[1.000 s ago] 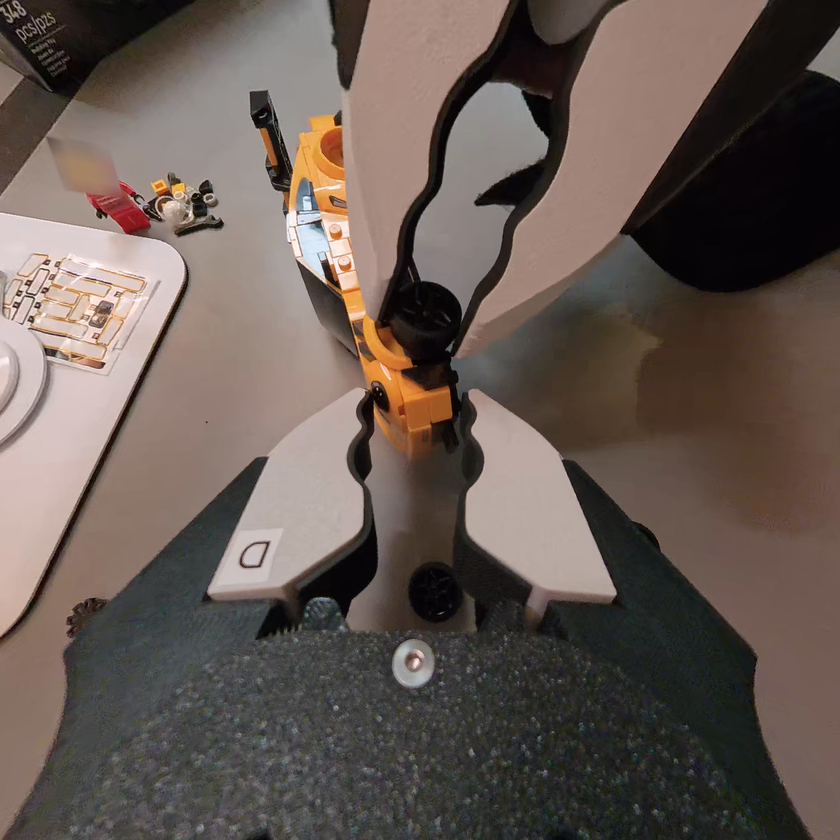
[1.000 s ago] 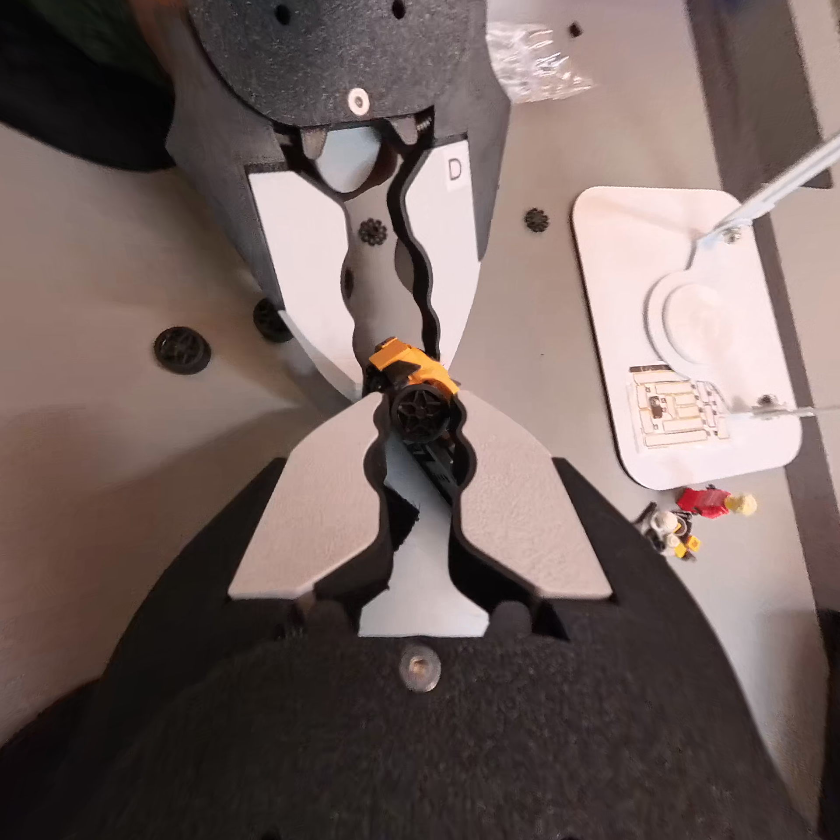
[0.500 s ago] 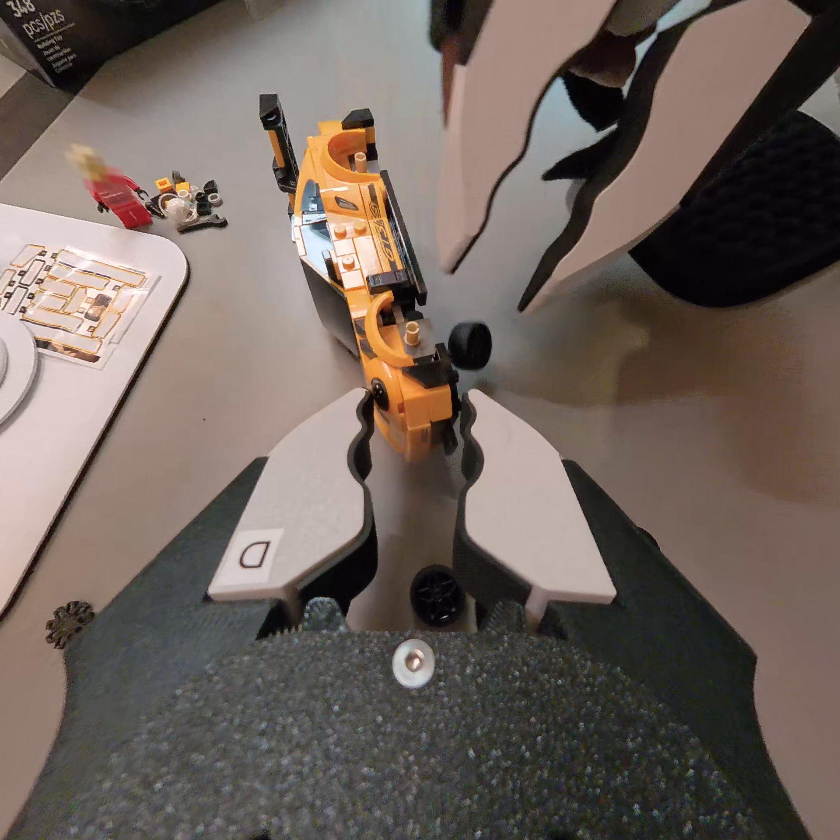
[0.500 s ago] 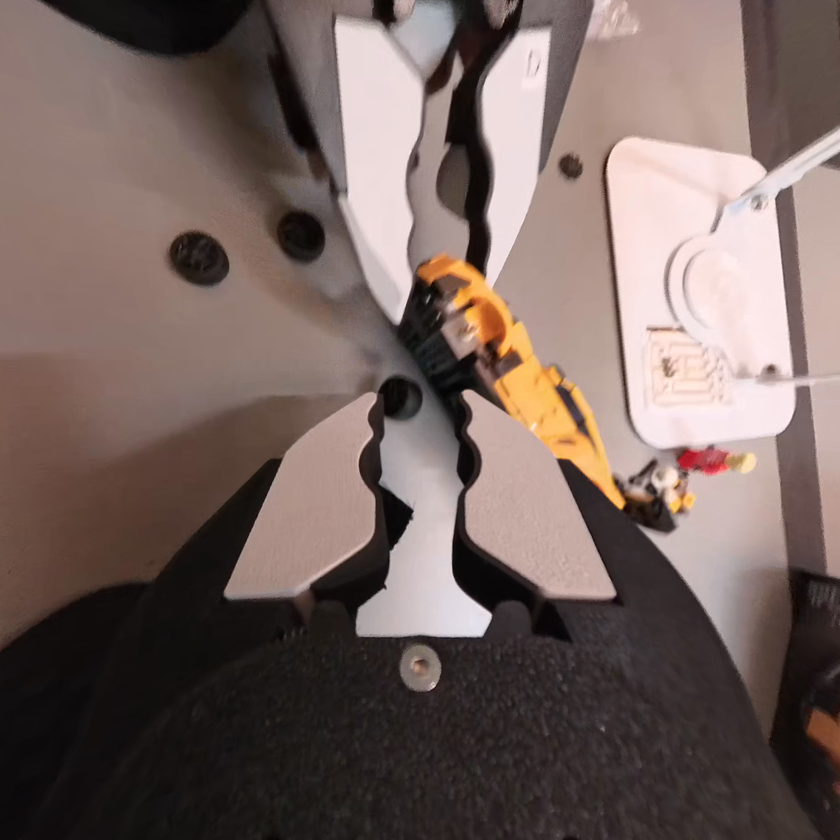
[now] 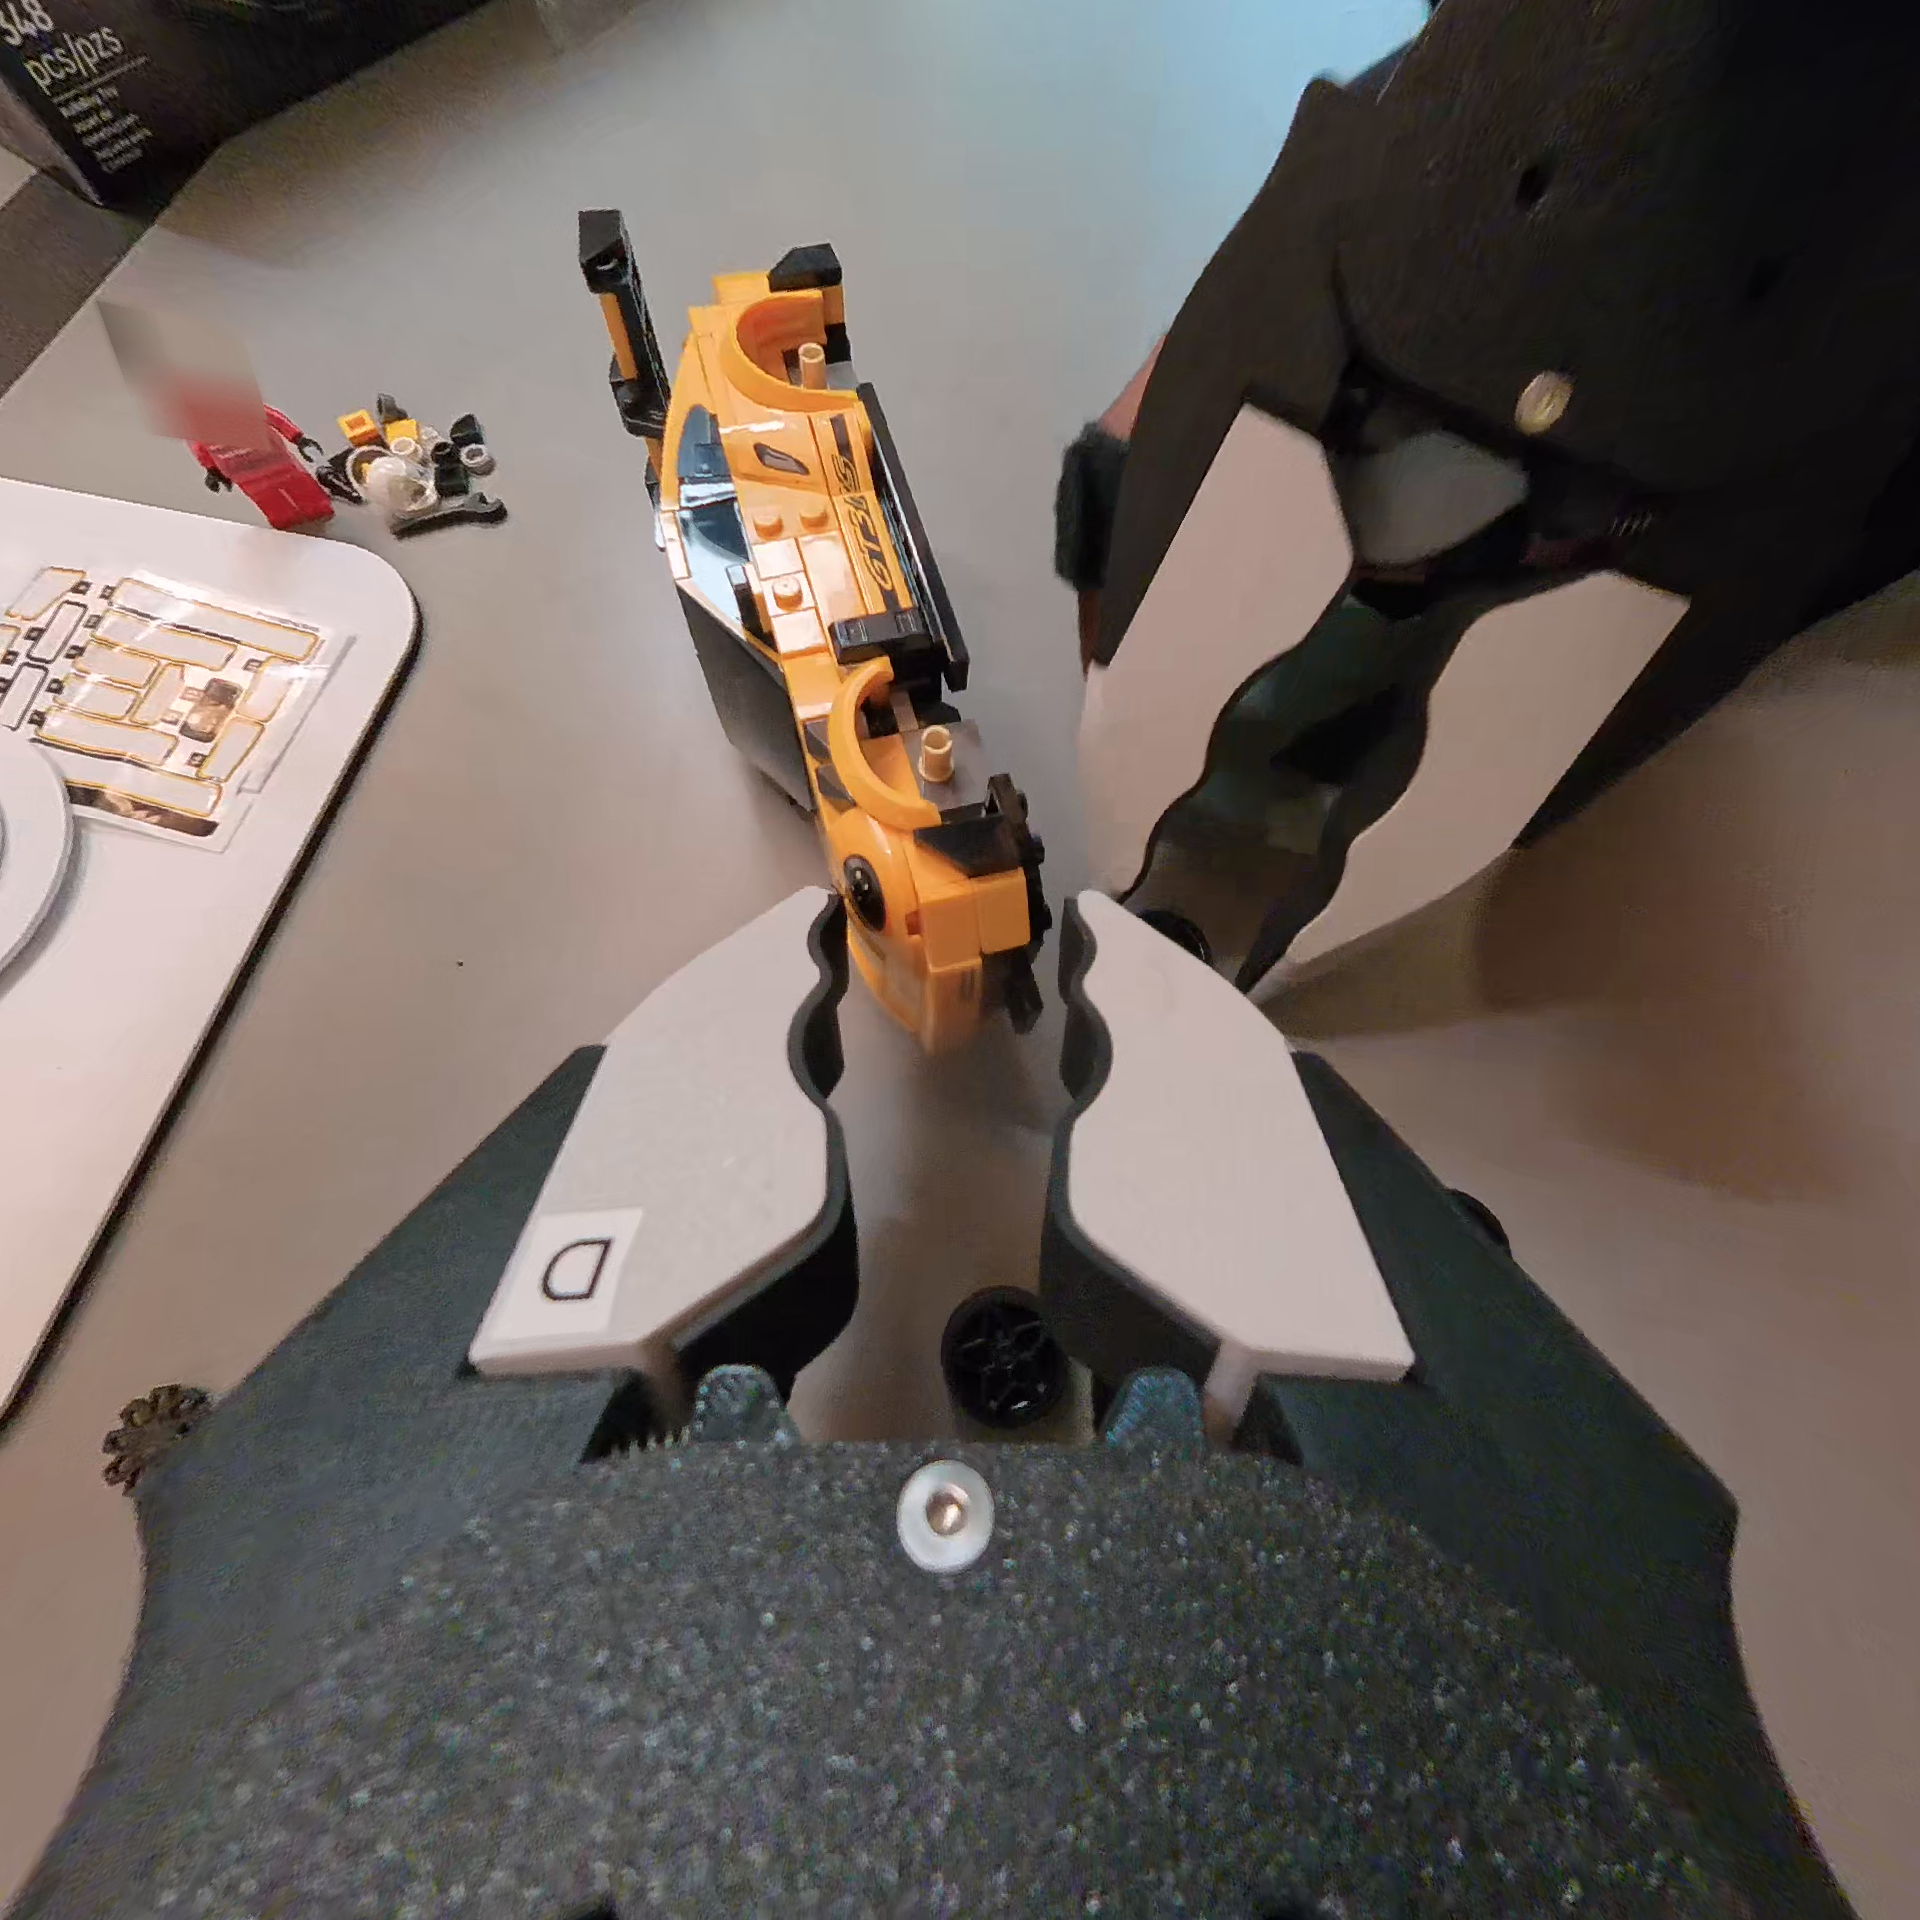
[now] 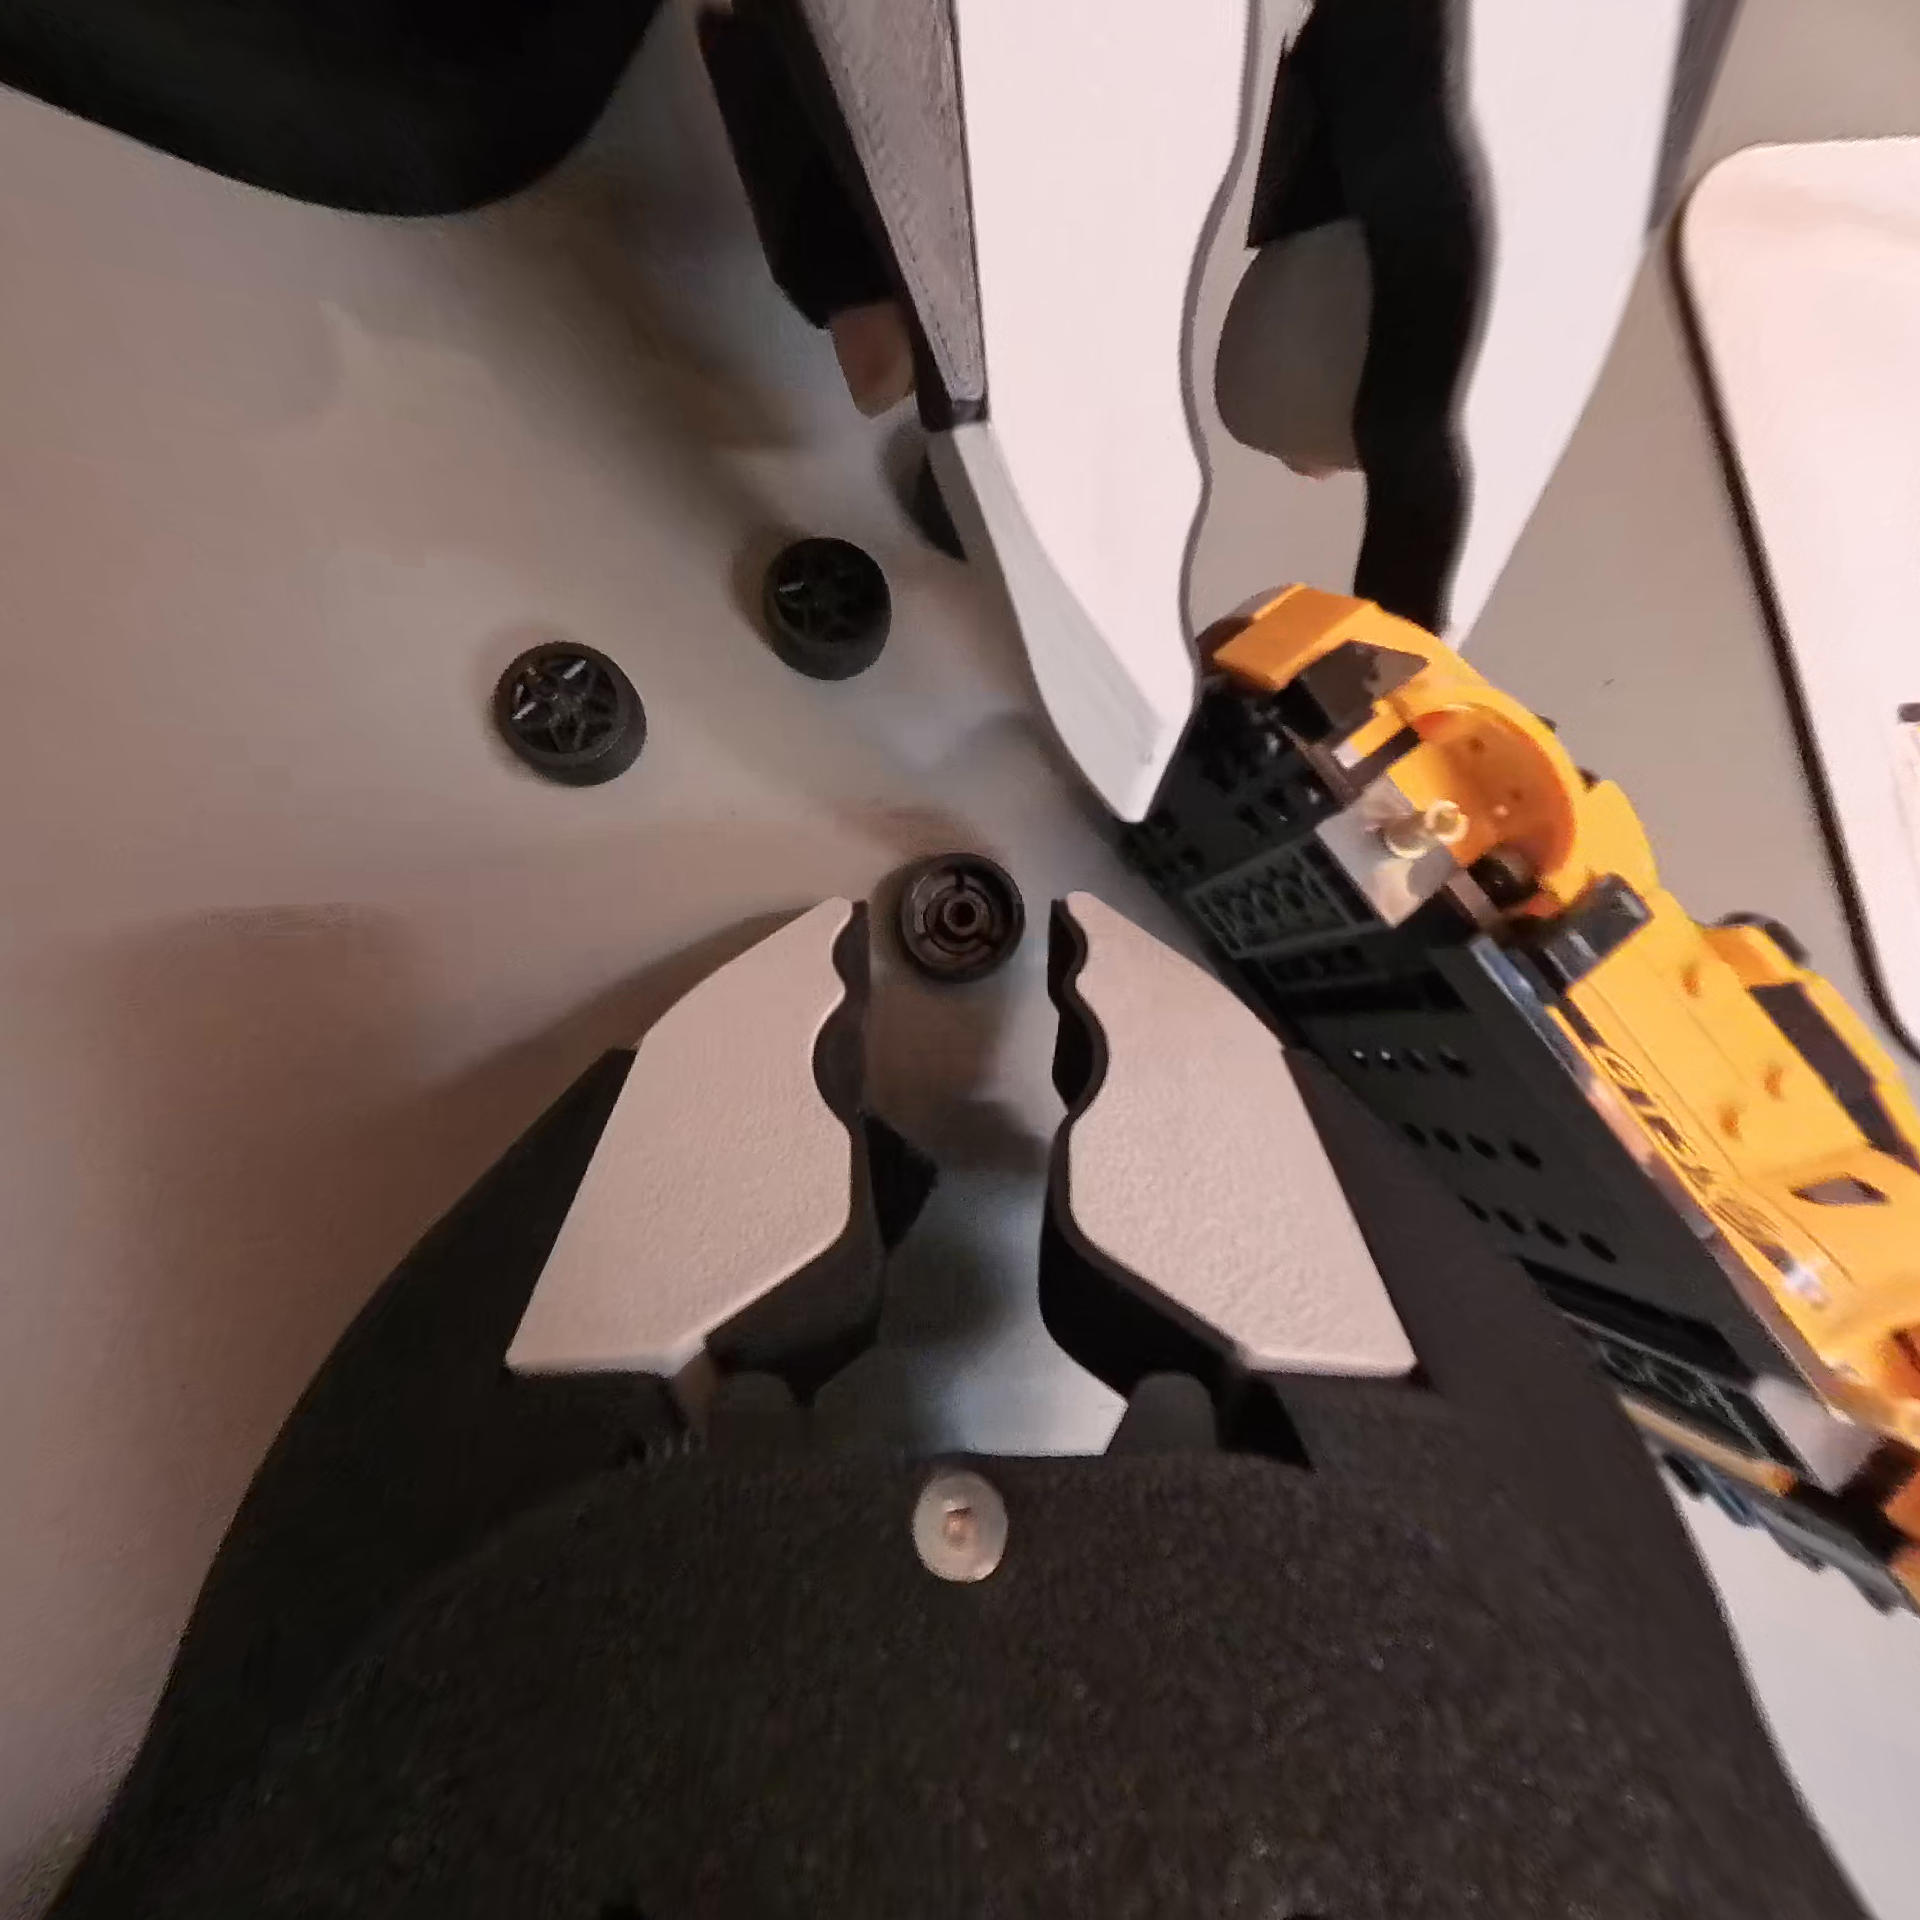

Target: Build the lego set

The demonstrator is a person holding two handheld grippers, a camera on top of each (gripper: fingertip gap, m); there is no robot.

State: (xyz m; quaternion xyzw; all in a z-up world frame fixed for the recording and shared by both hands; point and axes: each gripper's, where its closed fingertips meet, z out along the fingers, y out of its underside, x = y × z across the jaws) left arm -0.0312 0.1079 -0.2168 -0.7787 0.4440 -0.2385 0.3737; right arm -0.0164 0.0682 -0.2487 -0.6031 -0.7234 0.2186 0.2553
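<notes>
On the table, dropped wheel [image 6: 961, 918] now lies between open right tongs [image 6: 958, 925]; left tongs [image 5: 940, 940] grip car [image 5: 831, 623].

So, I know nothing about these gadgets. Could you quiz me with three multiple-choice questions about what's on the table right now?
1. Where is the black wheel nearest the right tool?
A on the car's axle
B on the table, between the fingertips
C on the white mat

2. The car body is mostly:
A red
B green
C orange

3. The right tool is:
A open
B shut on the wheel
C shut on the car

Answers: B, the wheel lies flat between the tips; C, its panels are orange; A, gaps show on both sides of the wheel.
</notes>
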